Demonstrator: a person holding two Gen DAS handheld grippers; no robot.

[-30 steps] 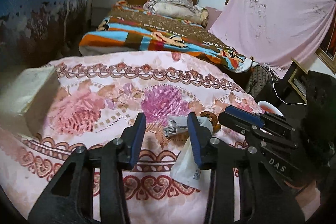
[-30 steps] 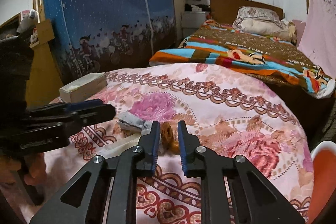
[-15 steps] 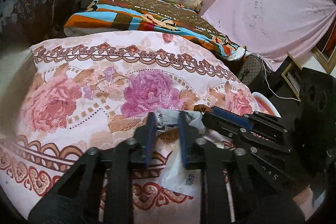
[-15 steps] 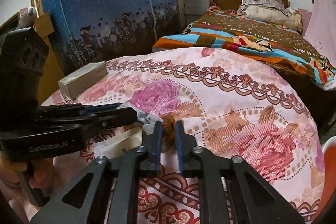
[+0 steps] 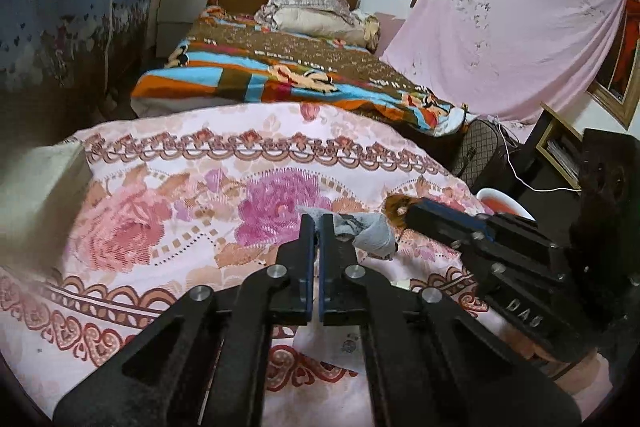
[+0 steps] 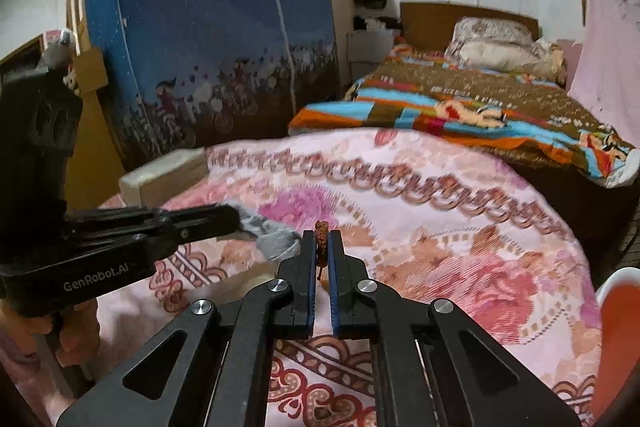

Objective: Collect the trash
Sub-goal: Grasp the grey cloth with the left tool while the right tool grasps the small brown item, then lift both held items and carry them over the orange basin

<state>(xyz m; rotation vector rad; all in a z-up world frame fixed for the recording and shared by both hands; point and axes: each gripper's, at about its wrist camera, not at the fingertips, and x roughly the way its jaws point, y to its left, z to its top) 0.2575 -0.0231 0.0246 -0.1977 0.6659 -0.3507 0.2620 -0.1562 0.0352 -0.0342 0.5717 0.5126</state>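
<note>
My left gripper (image 5: 318,223) is shut on a crumpled grey wrapper (image 5: 366,229) and holds it just above the pink flowered tablecloth (image 5: 180,211). The wrapper also shows in the right wrist view (image 6: 276,241), hanging from the left gripper's tip. My right gripper (image 6: 322,239) is shut on a small brown scrap (image 6: 321,233), which sticks up between the jaws. In the left wrist view the brown scrap (image 5: 396,209) sits at the right gripper's tip, right of the wrapper. A white paper (image 5: 340,343) lies on the cloth under the left gripper.
A beige box (image 6: 164,177) rests at the table's left edge. An orange and white bin (image 6: 618,339) stands beside the table on the right. A bed with a striped blanket (image 6: 460,111) lies behind, and a blue fabric wardrobe (image 6: 208,27) stands at the left.
Both grippers have closed: the left on the grey wrapper, the right on the brown scrap. Both pieces are now lifted slightly off the cloth.
</note>
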